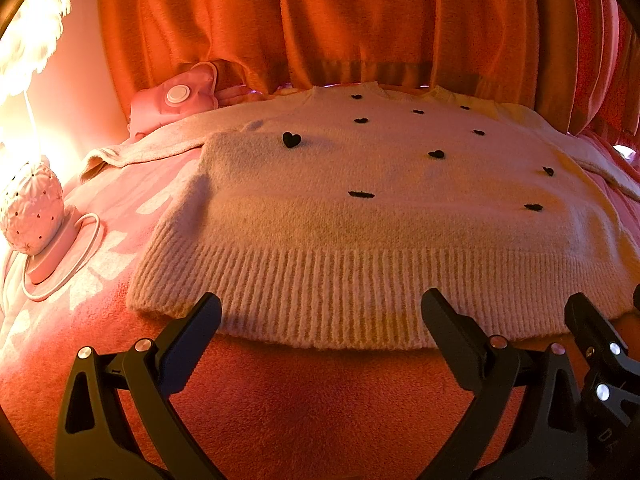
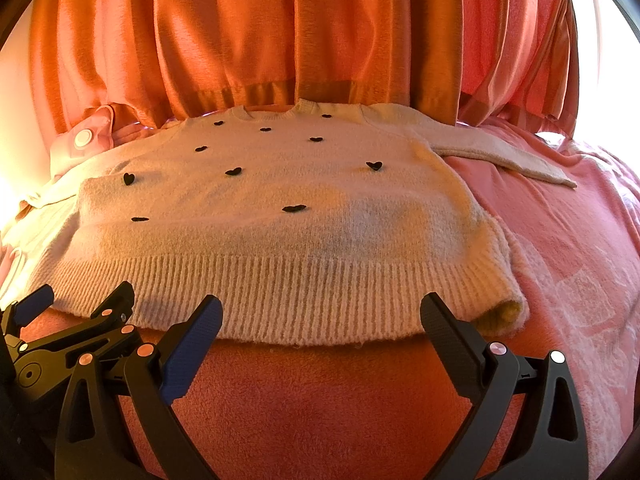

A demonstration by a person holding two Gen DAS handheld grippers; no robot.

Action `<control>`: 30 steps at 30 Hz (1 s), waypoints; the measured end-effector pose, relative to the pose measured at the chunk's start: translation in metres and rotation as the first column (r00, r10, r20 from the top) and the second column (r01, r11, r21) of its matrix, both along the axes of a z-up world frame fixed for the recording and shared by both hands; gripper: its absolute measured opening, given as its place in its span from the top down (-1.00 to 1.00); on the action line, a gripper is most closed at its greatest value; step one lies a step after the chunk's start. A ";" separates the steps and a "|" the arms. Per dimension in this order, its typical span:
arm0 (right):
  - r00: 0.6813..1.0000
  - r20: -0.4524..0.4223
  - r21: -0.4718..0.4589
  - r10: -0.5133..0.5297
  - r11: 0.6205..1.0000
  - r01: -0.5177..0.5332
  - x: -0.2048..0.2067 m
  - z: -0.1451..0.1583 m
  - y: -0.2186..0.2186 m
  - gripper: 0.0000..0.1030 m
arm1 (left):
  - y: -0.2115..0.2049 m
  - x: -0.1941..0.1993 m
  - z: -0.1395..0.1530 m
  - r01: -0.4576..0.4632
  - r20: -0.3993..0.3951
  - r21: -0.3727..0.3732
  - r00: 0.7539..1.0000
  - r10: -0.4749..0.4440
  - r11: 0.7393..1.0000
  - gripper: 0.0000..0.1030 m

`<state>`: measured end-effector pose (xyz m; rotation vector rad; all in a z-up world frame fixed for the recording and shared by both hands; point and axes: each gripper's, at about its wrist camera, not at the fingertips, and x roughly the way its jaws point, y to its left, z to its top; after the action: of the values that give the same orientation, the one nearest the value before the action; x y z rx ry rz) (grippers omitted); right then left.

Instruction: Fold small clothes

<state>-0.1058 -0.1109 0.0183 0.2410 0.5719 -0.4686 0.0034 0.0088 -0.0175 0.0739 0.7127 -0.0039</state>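
A cream knit sweater [image 1: 360, 208] with small black hearts lies flat, front up, on a pink blanket [image 1: 280, 400], ribbed hem toward me. It also shows in the right wrist view [image 2: 280, 220], with its right sleeve [image 2: 512, 156] stretched out to the right. My left gripper [image 1: 322, 312] is open and empty, just before the hem near its left half. My right gripper [image 2: 320, 312] is open and empty, just before the hem's right half. The right gripper's fingers [image 1: 592, 328] show at the lower right of the left wrist view.
Orange curtains [image 1: 320, 20] hang behind the bed. A pink pouch with a white cap [image 1: 176, 100] lies at the back left. A white lamp [image 1: 32, 208] with a cord stands at the left. The pink blanket [image 2: 560, 240] spreads to the right.
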 end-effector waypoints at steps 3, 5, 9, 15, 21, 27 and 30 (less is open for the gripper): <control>0.999 0.016 0.039 0.041 0.998 -0.042 -0.002 0.003 -0.002 -0.90 | 0.004 0.000 0.006 0.014 -0.007 -0.039 1.000 -0.014 0.999 -0.90; 0.994 0.054 0.132 0.098 0.986 -0.104 -0.006 0.015 -0.015 -0.88 | 0.008 -0.001 0.016 0.044 -0.012 -0.078 0.999 -0.045 0.996 -0.91; 0.987 0.157 0.173 0.025 0.983 -0.052 -0.021 0.053 -0.084 -0.89 | 0.013 0.000 0.040 0.087 0.019 -0.133 0.996 -0.086 0.987 -0.91; 0.972 0.130 0.393 -0.196 0.910 0.131 -0.012 0.040 -0.269 -0.89 | -0.001 0.036 0.072 0.154 0.019 -0.190 0.988 -0.153 0.970 -0.91; 0.884 0.040 0.601 -0.465 0.718 0.350 -0.016 -0.017 -0.418 -0.88 | -0.031 0.087 0.075 0.236 0.003 -0.263 0.970 -0.244 0.935 -0.91; 0.784 0.047 0.707 -0.619 0.575 0.412 -0.016 -0.049 -0.487 -0.62 | -0.047 0.130 0.059 0.241 -0.025 -0.318 0.965 -0.262 0.917 -0.91; 0.780 0.028 0.639 -0.626 0.611 0.468 0.008 -0.046 -0.492 -0.26 | -0.046 0.145 0.047 0.217 -0.056 -0.344 0.966 -0.251 0.913 -0.91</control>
<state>-0.0980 -0.6031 -0.0280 1.1171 0.3676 -0.8409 0.1482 -0.0368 0.0294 -0.1701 0.7903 -0.3624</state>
